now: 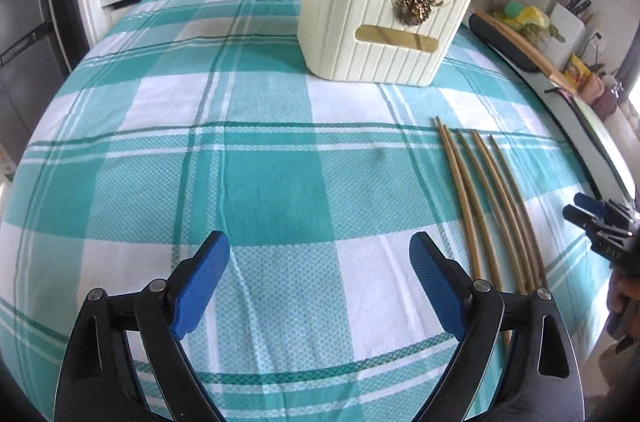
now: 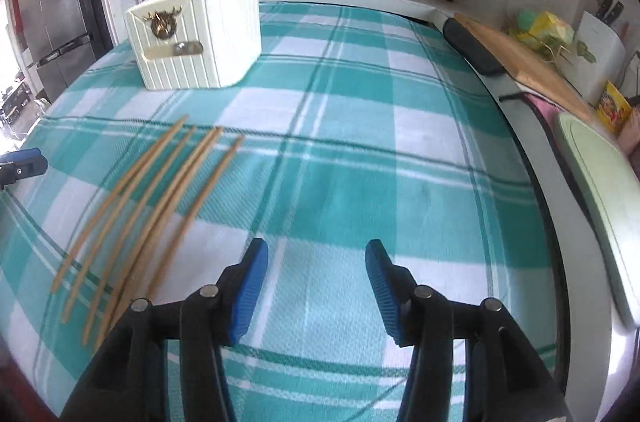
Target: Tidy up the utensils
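Left gripper (image 1: 320,286): we see it spread wide, empty.
Right gripper (image 2: 316,282): likewise agape, gripping nothing.
Chopsticks (image 2: 160,206): loose near the table's right edge; two stand in the holder (image 1: 376,34) at the far edge.
Technique: we judge pinching one stick mid-length best.

Bare cloth (image 1: 280,182) lies open near and left. Far off the holder (image 1: 380,30) blocks the way; loose chopsticks (image 1: 488,206) bar the right side.
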`<state>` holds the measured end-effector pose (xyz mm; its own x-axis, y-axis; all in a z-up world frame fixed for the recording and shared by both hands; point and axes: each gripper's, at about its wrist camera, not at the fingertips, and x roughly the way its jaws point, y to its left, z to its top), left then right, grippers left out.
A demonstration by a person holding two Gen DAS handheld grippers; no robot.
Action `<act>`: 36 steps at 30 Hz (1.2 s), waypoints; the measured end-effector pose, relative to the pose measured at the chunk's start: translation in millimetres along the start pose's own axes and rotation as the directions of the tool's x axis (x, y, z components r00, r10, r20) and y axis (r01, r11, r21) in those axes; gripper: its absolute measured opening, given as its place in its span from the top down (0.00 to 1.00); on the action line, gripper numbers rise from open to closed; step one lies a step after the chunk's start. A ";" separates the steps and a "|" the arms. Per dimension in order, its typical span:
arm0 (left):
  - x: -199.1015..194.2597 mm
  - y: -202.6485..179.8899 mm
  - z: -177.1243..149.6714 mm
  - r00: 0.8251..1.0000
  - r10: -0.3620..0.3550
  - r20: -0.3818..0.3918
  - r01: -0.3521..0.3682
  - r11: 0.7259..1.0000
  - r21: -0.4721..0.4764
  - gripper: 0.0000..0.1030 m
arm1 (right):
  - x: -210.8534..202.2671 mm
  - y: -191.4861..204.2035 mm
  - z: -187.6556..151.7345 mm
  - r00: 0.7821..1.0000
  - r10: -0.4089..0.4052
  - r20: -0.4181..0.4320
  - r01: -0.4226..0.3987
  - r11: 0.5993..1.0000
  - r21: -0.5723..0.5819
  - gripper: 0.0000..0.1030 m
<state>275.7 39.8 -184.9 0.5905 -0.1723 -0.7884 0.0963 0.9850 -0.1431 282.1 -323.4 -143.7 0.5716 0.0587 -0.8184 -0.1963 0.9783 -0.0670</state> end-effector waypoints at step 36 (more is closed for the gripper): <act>28.3 -20.7 -9.7 0.998 0.064 -0.018 -0.062 0.993 0.103 0.01 | 8.0 2.8 -19.2 1.000 -0.002 0.030 0.000 0.998 0.063 0.46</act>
<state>282.7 14.5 -210.0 0.5806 -0.1086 -0.8069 0.1411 0.9895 -0.0317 270.8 -324.0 -161.4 0.5955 0.0623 -0.8010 -0.1456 0.9888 -0.0314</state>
